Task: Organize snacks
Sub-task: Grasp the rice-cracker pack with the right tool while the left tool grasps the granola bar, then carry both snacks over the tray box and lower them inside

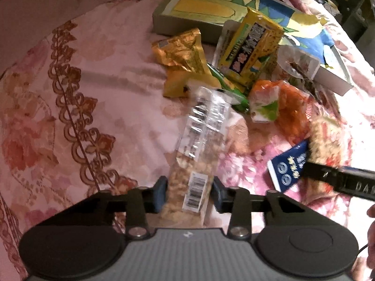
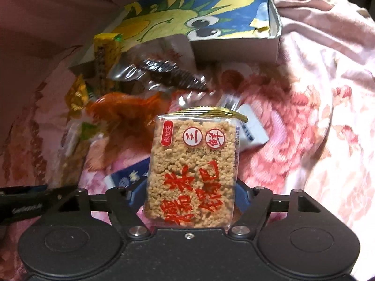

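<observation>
The right gripper [image 2: 191, 201] clasps one rice-crisp pack [image 2: 191, 171] printed with red Chinese characters. The left gripper [image 1: 188, 195] pinches one clear barcoded packet [image 1: 199, 145], near the "SUNHO" yellow pack [image 1: 250, 49] and box [image 1: 201, 11].

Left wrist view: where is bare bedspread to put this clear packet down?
Free: the pink bedspread left of the clear packet, bordered by the gold bag and the box. Crowded: right of it, around the orange bag and blue packet.

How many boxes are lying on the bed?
1: a cartoon-printed box lies open beyond the snack pile, on the pink bedspread. More could be hidden under the packets.
</observation>
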A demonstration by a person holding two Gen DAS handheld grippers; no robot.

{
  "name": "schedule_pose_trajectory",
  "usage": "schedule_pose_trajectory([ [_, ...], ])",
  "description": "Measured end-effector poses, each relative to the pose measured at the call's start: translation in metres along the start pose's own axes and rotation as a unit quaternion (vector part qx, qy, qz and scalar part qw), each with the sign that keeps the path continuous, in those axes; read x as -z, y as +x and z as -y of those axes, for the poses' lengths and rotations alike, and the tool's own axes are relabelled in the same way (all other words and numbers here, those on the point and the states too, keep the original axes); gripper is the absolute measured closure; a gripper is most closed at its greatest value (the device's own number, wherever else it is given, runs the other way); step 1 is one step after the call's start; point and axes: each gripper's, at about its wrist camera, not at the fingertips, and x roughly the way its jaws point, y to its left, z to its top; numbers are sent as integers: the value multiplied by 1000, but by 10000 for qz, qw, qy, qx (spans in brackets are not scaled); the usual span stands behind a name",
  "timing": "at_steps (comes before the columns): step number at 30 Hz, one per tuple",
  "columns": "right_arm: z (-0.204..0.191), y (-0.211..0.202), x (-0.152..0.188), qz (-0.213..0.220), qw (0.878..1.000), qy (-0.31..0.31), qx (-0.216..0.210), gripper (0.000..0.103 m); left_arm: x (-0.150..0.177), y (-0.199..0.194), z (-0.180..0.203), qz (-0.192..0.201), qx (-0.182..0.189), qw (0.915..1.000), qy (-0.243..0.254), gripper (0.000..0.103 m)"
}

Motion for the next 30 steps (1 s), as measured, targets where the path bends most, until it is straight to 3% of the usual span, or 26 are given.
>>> schedule_pose_trajectory([
  [7,-8,-12,11,-121,9993,46,-347,28,15,-11,7,-320,556,9974,-341,66],
  [18,1,-25,11,-75,9940,631,-887,29,20,-37,22,107,620,9979,-124,66],
  [23,17,-37,10,272,9908,792,-1064,29,25,-51,19,761,587,9953,-120,66],
  [30,38,-58,1,859,9771,1150,-1569,29,10,-69,16,1700,703,9822,-386,66],
])
